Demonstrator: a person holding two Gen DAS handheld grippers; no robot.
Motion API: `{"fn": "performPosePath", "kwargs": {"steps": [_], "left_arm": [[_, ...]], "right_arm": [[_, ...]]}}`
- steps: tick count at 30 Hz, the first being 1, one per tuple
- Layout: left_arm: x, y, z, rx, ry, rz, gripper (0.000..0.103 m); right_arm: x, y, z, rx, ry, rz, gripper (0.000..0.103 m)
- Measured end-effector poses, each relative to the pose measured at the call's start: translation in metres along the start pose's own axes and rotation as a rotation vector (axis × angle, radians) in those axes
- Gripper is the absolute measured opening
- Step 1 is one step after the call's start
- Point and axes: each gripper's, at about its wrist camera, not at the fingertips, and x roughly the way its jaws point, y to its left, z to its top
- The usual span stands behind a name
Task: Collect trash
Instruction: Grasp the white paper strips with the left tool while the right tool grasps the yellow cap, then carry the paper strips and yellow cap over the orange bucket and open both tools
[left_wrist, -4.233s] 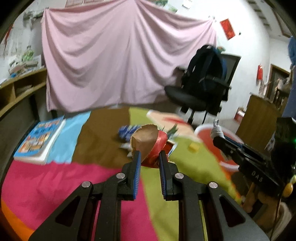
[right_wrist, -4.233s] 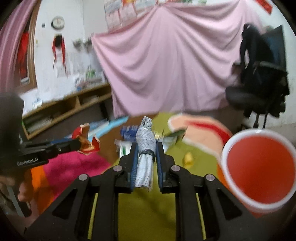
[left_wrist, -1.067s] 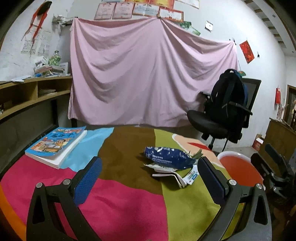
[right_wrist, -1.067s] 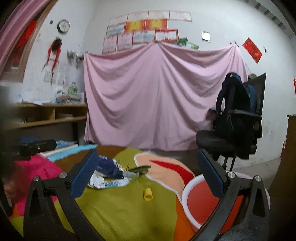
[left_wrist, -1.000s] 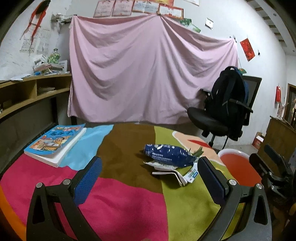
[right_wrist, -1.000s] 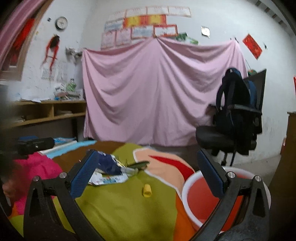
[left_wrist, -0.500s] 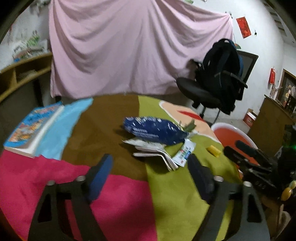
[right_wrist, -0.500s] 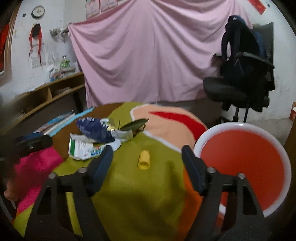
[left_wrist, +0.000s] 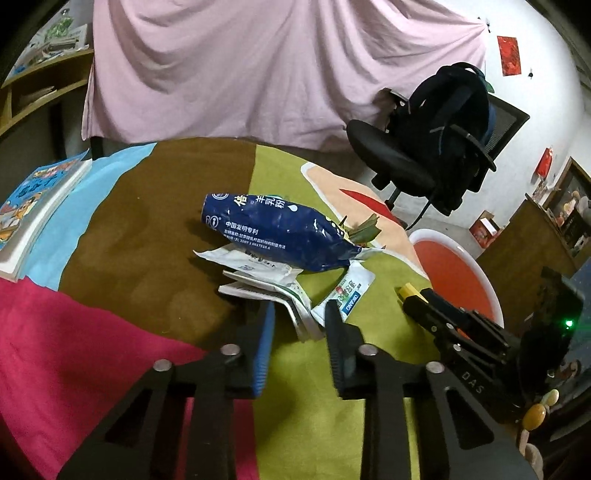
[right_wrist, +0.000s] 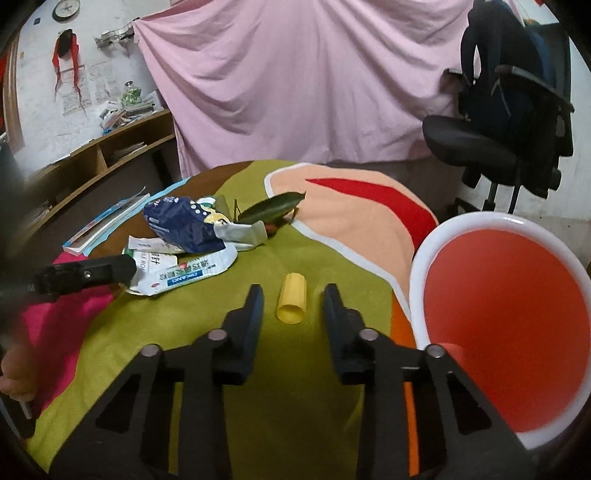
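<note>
— Where is the left gripper (left_wrist: 298, 325)?

— Low over the desk (left_wrist: 122, 236), jaws parted and empty, with the corner of the folded white wrappers (left_wrist: 269, 286) lying between the tips. The blue foil bag (left_wrist: 280, 230) rests on that pile, just beyond.

— And the right gripper (right_wrist: 292, 308)?

— Jaws spread too, gripping nothing — the yellow cap (right_wrist: 291, 302) lies on its side on the green patch, between the fingertips but apart from both. The red basin (right_wrist: 509, 332) sits just right of them.
</note>
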Motion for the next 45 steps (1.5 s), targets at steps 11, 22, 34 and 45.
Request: {"fn": "performPosePath", "kwargs": {"steps": [11, 22, 34, 45], "left_arm": [[-0.022, 0.008, -0.011, -0.014, -0.021, 0.004, 0.005], [-0.059, -0.009, -0.041, 0.115, -0.139, 0.063, 0.004], [-0.085, -0.062, -0.037, 0.282, -0.432, 0.019, 0.004], [-0.061, -0.129, -0.027, 0.463, -0.545, -0.128, 0.005]], "right_arm": [[-0.013, 0.010, -0.002, -0.034, -0.032, 0.010, 0.045], [-0.035, 0.025, -0.006, -0.064, -0.107, 0.026, 0.045], [-0.104, 0.030, -0.006, -0.073, -0.465, 0.026, 0.045], [-0.157, 0.001, -0.010, -0.025, -0.664, -0.131, 0.045]]}}
